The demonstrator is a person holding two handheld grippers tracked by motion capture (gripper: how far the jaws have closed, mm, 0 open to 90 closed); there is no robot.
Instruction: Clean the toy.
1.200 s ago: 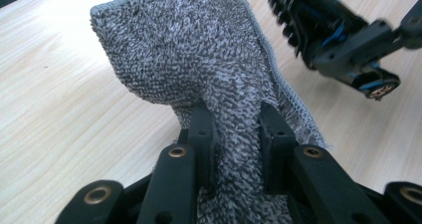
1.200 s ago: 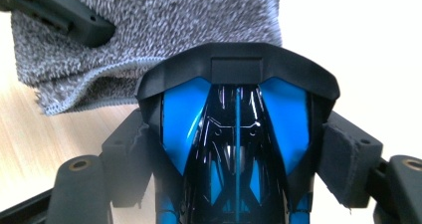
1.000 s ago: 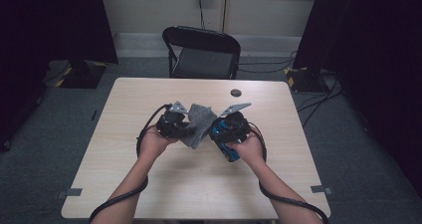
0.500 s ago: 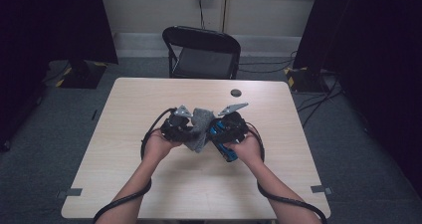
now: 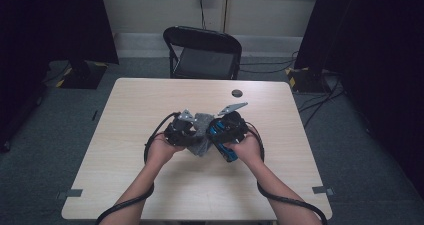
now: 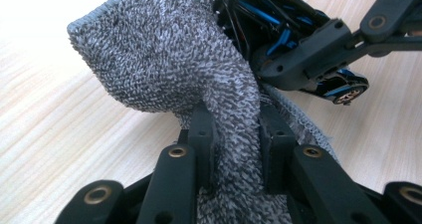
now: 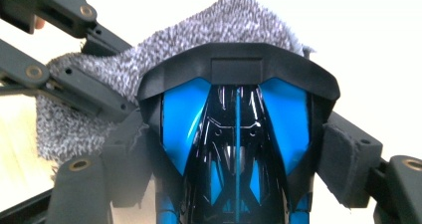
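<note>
A black and blue toy car [image 5: 223,140] [image 7: 236,134] is held nose-up between the jaws of my right gripper [image 5: 221,131] [image 7: 239,154], which is shut on its sides. A grey terry cloth [image 5: 202,131] [image 6: 164,59] [image 7: 214,25] is pinched in my left gripper [image 5: 186,131] [image 6: 234,129], shut on a fold of it. The cloth drapes against the car's front end. Both grippers meet above the middle of the table [image 5: 150,185], almost touching. In the left gripper view the car [image 6: 278,20] lies just behind the cloth.
A small black round disc [image 5: 236,93] lies on the table's far side. A black folding chair [image 5: 202,50] stands behind the far edge. Cables trail from both grippers along the forearms toward the near edge.
The two hands have drawn closer together. The left gripper moved right with the cloth, which now bunches against the car instead of spreading between the grippers.
</note>
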